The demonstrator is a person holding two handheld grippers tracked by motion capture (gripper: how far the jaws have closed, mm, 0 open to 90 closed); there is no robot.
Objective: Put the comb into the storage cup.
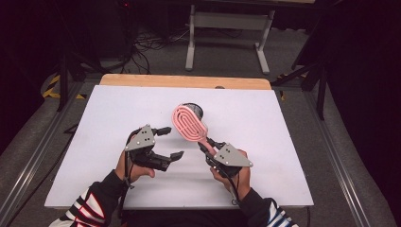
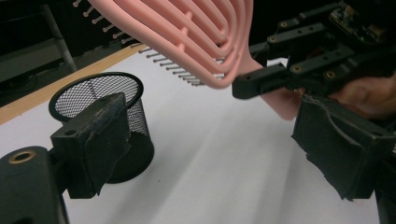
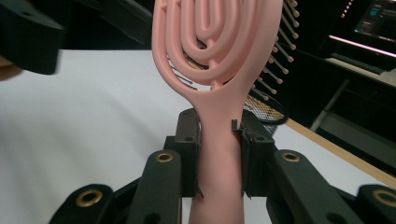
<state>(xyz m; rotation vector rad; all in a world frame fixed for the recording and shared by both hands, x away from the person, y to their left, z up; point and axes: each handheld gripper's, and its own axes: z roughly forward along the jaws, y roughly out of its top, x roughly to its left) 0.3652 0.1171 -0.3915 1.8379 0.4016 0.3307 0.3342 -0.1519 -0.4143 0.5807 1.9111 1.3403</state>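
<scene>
A white table top (image 1: 265,118) fills the middle of the high view, a strip of bare wood along its far edge, grey floor and a pale metal table frame (image 1: 227,28) in the dark room at the top of the frame. The board is matt and smooth.

From the bottom edge two forearms in striped sleeves reach in. The left hand, lower left of centre, carries the left gripper (image 1: 170,142) with its jaws pointing toward the right of the frame and standing wide apart, nothing between them; in the left gripper view its two worn, foam-padded pads (image 2: 105,140) flank bare board. The right hand, lower right of centre, angles the right gripper (image 1: 208,144) up and to the left. Its jaws are clamped on the handle of a pink plastic hairbrush (image 1: 188,122), which slants up toward the centre of the frame, lifted off the board. The right gripper view shows the handle (image 3: 219,158) pinched between both pads, the oval head of looped open ribs rising above, thin ball-tipped bristles sticking out at its right.

Just behind the brush head in the high view sits a black wire-mesh pen cup (image 1: 195,110), round and upright; it stands at left of centre in the left gripper view (image 2: 105,121).
</scene>
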